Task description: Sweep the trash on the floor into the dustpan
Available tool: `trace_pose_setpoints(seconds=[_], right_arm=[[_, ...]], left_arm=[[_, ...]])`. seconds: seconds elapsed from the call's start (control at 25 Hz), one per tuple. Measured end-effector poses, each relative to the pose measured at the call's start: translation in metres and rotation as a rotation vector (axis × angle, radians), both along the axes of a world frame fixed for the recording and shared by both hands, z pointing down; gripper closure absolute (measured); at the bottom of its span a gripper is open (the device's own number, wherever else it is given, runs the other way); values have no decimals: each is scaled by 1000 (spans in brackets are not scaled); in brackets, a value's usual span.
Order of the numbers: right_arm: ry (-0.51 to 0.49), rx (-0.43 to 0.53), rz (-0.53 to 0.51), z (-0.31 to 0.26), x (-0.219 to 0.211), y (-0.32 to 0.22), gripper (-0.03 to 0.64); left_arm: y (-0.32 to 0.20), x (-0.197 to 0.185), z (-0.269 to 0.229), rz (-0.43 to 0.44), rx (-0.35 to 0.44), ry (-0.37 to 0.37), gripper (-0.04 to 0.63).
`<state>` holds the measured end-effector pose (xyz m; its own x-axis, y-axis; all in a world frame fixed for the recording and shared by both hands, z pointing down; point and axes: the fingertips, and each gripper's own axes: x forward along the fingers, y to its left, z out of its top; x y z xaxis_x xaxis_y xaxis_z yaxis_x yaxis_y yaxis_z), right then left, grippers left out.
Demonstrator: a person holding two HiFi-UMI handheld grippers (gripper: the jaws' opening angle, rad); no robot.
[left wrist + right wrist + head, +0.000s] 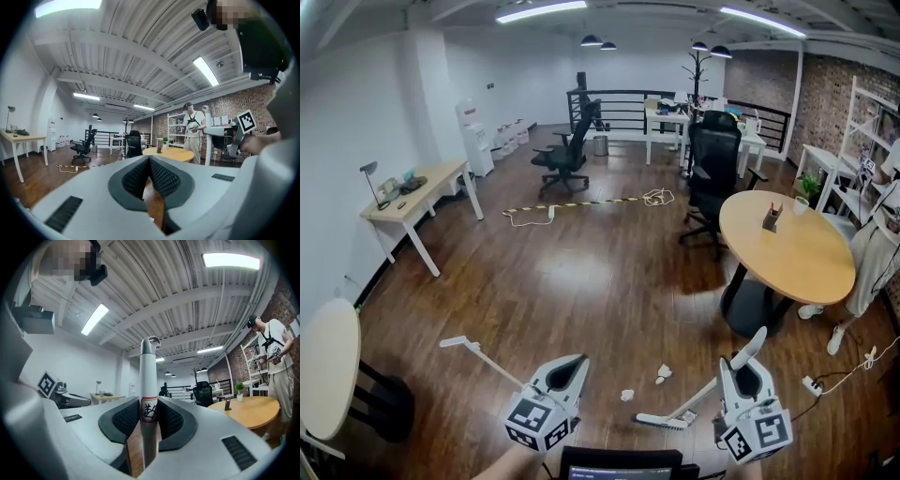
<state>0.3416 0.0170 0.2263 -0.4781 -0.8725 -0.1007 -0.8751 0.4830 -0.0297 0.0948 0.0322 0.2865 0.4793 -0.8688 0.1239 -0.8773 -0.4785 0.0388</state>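
Note:
Two white crumpled scraps of trash (664,373) (626,395) lie on the wooden floor between my grippers. My right gripper (748,366) (149,405) is shut on a white broom handle (148,376) that rises upright between its pads. The broom head (662,420) rests on the floor just right of the nearer scrap. My left gripper (572,366) (149,161) has its jaws together, and nothing shows between them. A thin white rod (483,359) slants from the floor at the left and ends behind the left gripper. No dustpan body shows in any view.
A round wooden table (787,248) stands at the right, with black office chairs (712,178) behind it. A person (874,258) stands at the far right. A power strip (811,384) lies right of me. A white round table (328,366) is at my left.

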Motion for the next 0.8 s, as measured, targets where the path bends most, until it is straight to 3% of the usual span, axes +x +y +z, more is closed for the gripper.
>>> trace_pose_setpoints(seconds=[0.32, 0.56, 0.8], right_arm=[[9, -33, -1, 28, 1, -67, 495], [33, -35, 49, 38, -30, -103, 495], [61, -56, 137, 53, -72, -118, 499]], left_arm=[[-67, 8, 21, 11, -22, 6, 594], [-107, -30, 39, 16, -43, 7, 594], [-132, -99, 47, 26, -21, 11, 594]])
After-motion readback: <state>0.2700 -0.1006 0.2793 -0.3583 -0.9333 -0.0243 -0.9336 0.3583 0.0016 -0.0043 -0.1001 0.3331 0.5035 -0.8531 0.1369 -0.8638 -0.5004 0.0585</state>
